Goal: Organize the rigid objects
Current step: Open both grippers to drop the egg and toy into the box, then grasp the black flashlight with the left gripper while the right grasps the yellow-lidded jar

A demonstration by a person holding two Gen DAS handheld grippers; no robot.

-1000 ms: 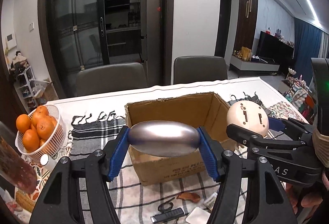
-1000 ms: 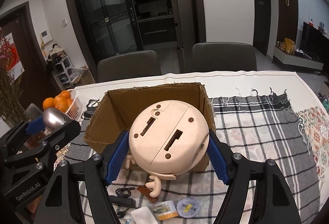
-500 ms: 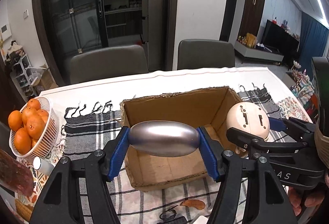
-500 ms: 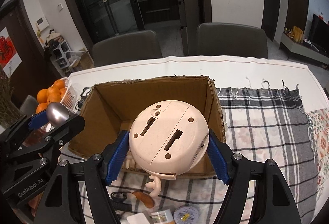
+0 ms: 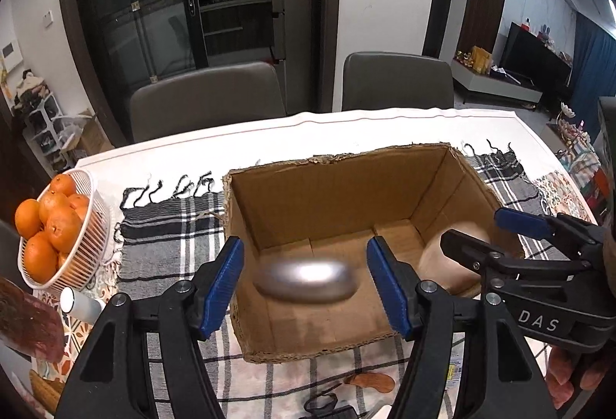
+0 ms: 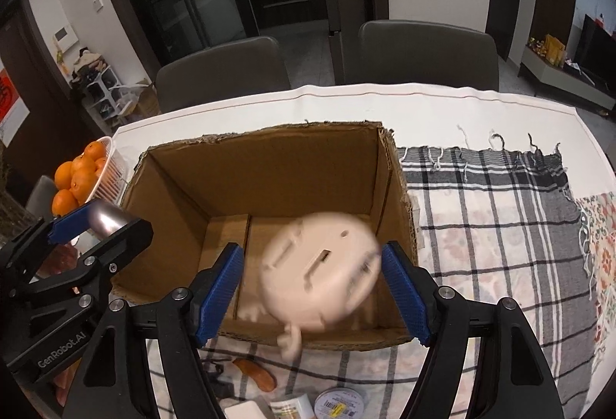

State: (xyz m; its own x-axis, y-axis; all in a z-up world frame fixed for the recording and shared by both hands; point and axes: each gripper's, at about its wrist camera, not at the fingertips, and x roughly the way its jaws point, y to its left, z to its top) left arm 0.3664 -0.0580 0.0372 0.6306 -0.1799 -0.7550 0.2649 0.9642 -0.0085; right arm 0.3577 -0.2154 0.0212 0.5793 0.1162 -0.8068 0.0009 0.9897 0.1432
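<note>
An open cardboard box (image 5: 346, 195) (image 6: 269, 168) stands on the checked cloth. My left gripper (image 5: 304, 282) is open above the box's near left part; a silver oval object (image 5: 308, 280), blurred, hangs free between its blue pads, touching neither. My right gripper (image 6: 312, 288) is open above the box's near right part; a cream round toy (image 6: 319, 276), blurred and tilted, is free between its pads. The toy also shows in the left wrist view (image 5: 442, 261), and the silver object in the right wrist view (image 6: 106, 220).
A white basket of oranges (image 5: 54, 226) stands at the left. Small items lie in front of the box: a brown piece (image 6: 256, 374), round tins (image 6: 338, 399), a dark object (image 5: 323, 405). Two grey chairs (image 5: 208, 103) stand behind the table.
Both grippers moved forward over the box and opened. The silver object and the cream toy left the pads and are dropping, blurred.
</note>
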